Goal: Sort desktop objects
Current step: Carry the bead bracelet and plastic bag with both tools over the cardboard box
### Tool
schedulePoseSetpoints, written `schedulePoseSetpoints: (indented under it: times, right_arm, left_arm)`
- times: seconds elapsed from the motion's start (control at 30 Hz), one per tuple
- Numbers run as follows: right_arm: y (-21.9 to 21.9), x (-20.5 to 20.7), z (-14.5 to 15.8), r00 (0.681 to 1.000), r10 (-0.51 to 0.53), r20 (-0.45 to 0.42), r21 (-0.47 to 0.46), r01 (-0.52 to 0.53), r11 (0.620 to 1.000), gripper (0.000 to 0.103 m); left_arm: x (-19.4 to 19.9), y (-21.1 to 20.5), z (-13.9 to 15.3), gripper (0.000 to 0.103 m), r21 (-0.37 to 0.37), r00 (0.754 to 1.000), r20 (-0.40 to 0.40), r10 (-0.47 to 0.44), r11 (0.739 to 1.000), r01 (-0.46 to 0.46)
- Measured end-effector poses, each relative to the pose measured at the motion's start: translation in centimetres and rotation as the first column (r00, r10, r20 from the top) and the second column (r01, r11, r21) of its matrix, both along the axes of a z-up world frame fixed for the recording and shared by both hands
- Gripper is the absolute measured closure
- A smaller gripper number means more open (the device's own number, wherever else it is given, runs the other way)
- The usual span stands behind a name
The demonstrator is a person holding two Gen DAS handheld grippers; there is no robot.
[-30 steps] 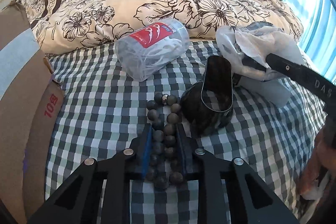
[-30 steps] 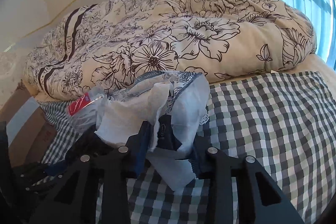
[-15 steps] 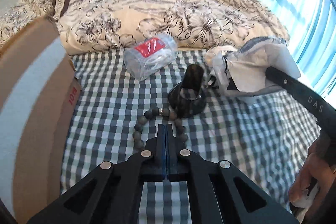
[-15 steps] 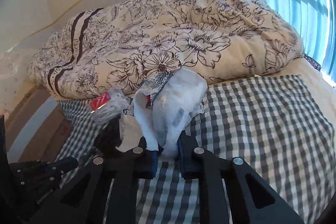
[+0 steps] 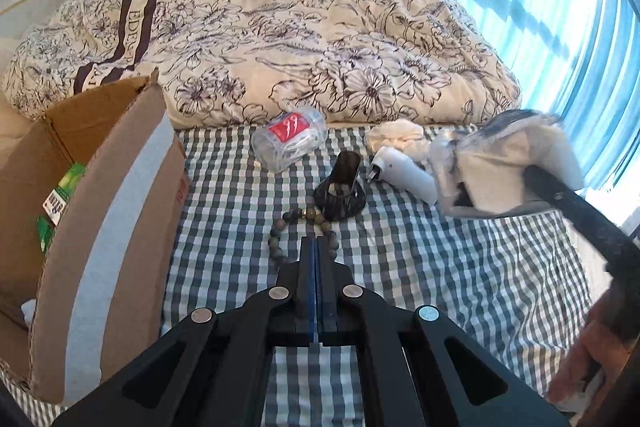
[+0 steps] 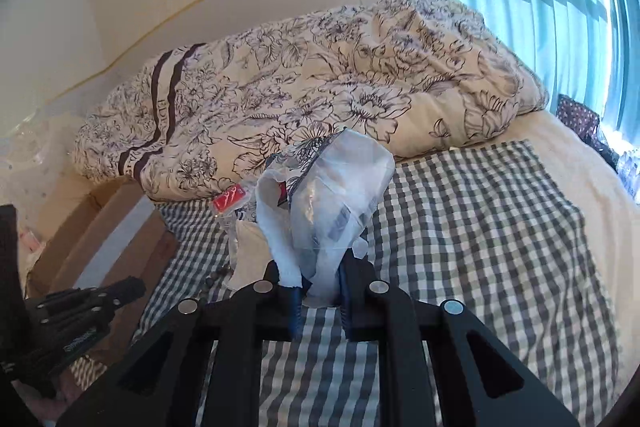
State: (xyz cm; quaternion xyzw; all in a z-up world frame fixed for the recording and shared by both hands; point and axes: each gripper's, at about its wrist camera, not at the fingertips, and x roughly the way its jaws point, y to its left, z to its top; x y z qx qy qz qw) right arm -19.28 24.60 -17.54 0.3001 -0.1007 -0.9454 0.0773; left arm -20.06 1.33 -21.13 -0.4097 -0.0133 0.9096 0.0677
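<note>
My left gripper (image 5: 316,245) is shut on a dark bead bracelet (image 5: 286,227), whose loop hangs around the fingertips above the checked cloth (image 5: 440,267). My right gripper (image 6: 320,269) is shut on a crumpled clear plastic packet of white tissue (image 6: 336,203), lifted off the bed. The left wrist view shows that packet (image 5: 508,163) at the right, held up on the right gripper's fingers (image 5: 560,195). On the cloth lie a clear tub with a red label (image 5: 290,143), a dark glossy cup (image 5: 340,191) and a white cylinder (image 5: 404,179).
An open cardboard box (image 5: 100,207) stands at the left with a green pack (image 5: 60,195) inside. A floral duvet (image 5: 300,47) is heaped at the back. White tissue (image 5: 396,135) lies behind the cylinder. A hand (image 5: 580,367) shows at the lower right, by the window.
The left gripper shut on the bracelet and rose with it. The right gripper shut on the packet and lifted it, uncovering the white cylinder. Both views have pulled back.
</note>
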Motion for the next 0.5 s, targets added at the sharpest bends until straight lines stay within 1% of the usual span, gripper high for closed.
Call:
schedulePoseSetpoints:
  times: [0.1,0.2,0.27,0.33,0.37,0.4,0.43,0.47,0.5]
  right_arm:
    - [0.2,0.5,0.2,1.0,0.002,-0.009,-0.001,-0.002,1.0,0.089]
    - [0.4,0.3,0.0,1.0,0.006,-0.015,0.01,-0.006,1.0,0.089]
    - [0.3,-0.1,-0.3,1.0,0.01,-0.018,0.026,-0.009,1.0,0.089]
    - [0.4,-0.5,-0.7,1.0,0.013,-0.018,0.028,-0.012,1.0,0.089]
    - [0.4,-0.8,-0.9,1.0,0.012,-0.017,0.025,-0.012,1.0,0.089]
    - [0.5,-0.9,-1.0,1.0,0.012,-0.017,0.023,-0.012,1.0,0.089]
    - [0.6,-1.0,-1.1,1.0,0.012,-0.018,0.02,-0.011,1.0,0.089]
    - [0.6,-1.1,-1.1,1.0,0.014,-0.023,0.015,-0.013,1.0,0.089]
    - [0.6,-1.1,-1.1,1.0,0.015,-0.026,0.012,-0.014,1.0,0.089]
  left_arm:
    - [-0.6,0.2,-1.8,0.103,0.017,0.999,0.035,0.001,1.0,-0.001]
    - [-1.7,0.6,-3.6,0.103,-0.008,0.999,0.04,0.019,1.0,-0.019]
    - [-3.0,0.4,-4.9,0.101,-0.007,0.998,0.06,0.037,0.999,-0.037]
    - [-4.4,0.2,-6.3,0.096,-0.006,0.995,0.087,0.053,0.999,-0.053]
    - [-5.0,0.1,-6.8,0.088,-0.014,0.994,0.091,0.061,0.998,-0.06]
    - [-5.6,0.1,-7.3,0.076,-0.028,0.993,0.093,0.07,0.997,-0.068]
    - [-6.1,0.1,-7.8,0.066,-0.041,0.993,0.093,0.078,0.996,-0.075]
    - [-6.6,0.1,-8.2,0.046,-0.05,0.992,0.091,0.086,0.995,-0.082]
    - [-7.1,-0.1,-8.6,0.04,-0.055,0.992,0.085,0.093,0.995,-0.088]
